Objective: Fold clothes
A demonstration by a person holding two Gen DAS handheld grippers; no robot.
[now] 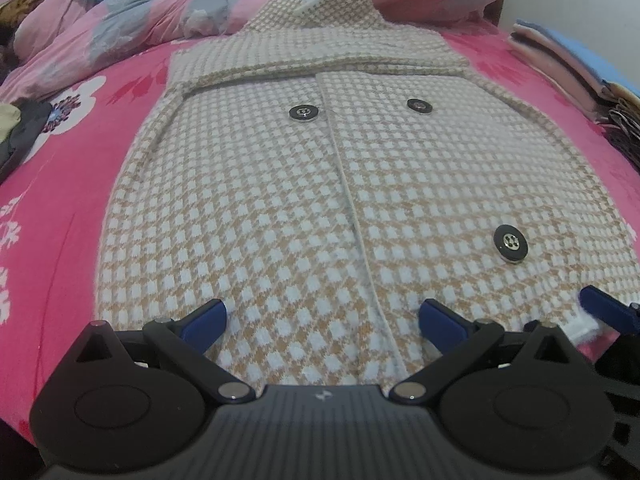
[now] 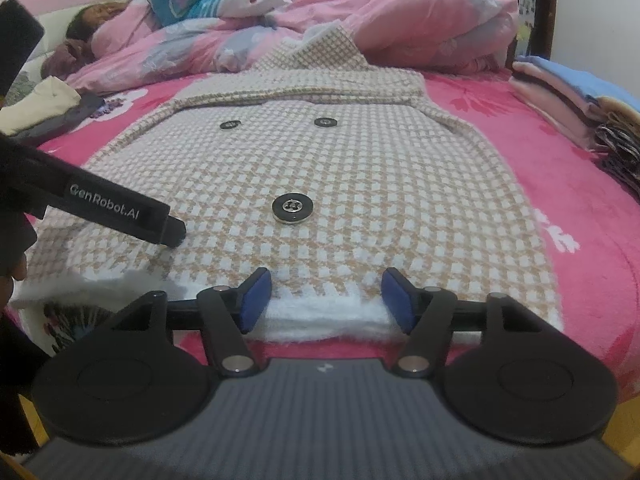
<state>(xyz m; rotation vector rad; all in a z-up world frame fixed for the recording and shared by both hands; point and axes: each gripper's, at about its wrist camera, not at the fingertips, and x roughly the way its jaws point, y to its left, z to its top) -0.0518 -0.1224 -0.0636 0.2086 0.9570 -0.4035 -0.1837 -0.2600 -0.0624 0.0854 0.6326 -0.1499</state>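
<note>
Both claws, left (image 1: 322, 320) and right (image 2: 326, 298), are gaping apart at the coat's (image 1: 320, 200) near hem, seemingly lining up to pinch it for folding.

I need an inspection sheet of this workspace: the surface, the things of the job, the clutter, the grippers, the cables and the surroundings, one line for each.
Surface: pink flowered bed sheet, soft, no hard table seen.
Job's things: checked coat lying flat, sleeves folded across its upper part, three dark buttons showing, near hem towards the grippers.
Clutter: stack of folded clothes at the right edge; cream and dark garments at the left.
Grippers: left gripper open over the hem; right gripper open at the white hem edge.
Cables: nothing seen.
Surroundings: heaped pink quilt behind the coat; a person lying at the far left; pale wall.
</note>
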